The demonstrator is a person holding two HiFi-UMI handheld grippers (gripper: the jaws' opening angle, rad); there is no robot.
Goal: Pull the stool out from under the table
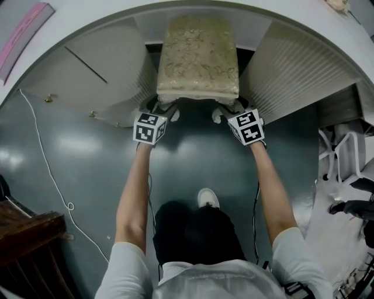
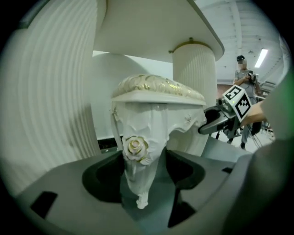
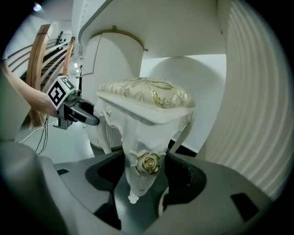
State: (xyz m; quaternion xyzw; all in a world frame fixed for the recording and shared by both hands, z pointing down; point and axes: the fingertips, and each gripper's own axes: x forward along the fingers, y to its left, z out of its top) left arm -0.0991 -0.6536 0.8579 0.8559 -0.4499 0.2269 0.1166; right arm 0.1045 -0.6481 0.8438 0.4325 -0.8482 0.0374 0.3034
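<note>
1. Left gripper [image 1: 163, 109]: its jaws stand wide apart on either side of one carved front leg [image 2: 138, 160] of the stool [image 1: 198, 58], level with a moulded rose; a gap shows on each side, so nothing is clamped yet
2. Right gripper [image 1: 227, 111]: likewise spread, with the other front leg [image 3: 142, 170] and its gold-centred rose between the jaws, not pressed
3. Cream-cushioned and white-framed, the stool sits tucked between the two ribbed pedestals [image 1: 292, 70] of the white table [image 1: 280, 17], with most of its seat under the top
4. Likely risk: pulling before both jaws close would let them slide off the legs and leave the stool behind
5. Likely risk: the legs look glossy and taper downward, so a weak grip may slip, and hard pressure could chip the roses
6. Likely risk: uneven pulling may skew the seat into a pedestal; the person's shoe [image 1: 207, 197] is in the stool's path
7. Both bare forearms reach forward, nearly straight and parallel, with the grippers tilted down toward the dark floor [image 1: 87, 163]
</note>
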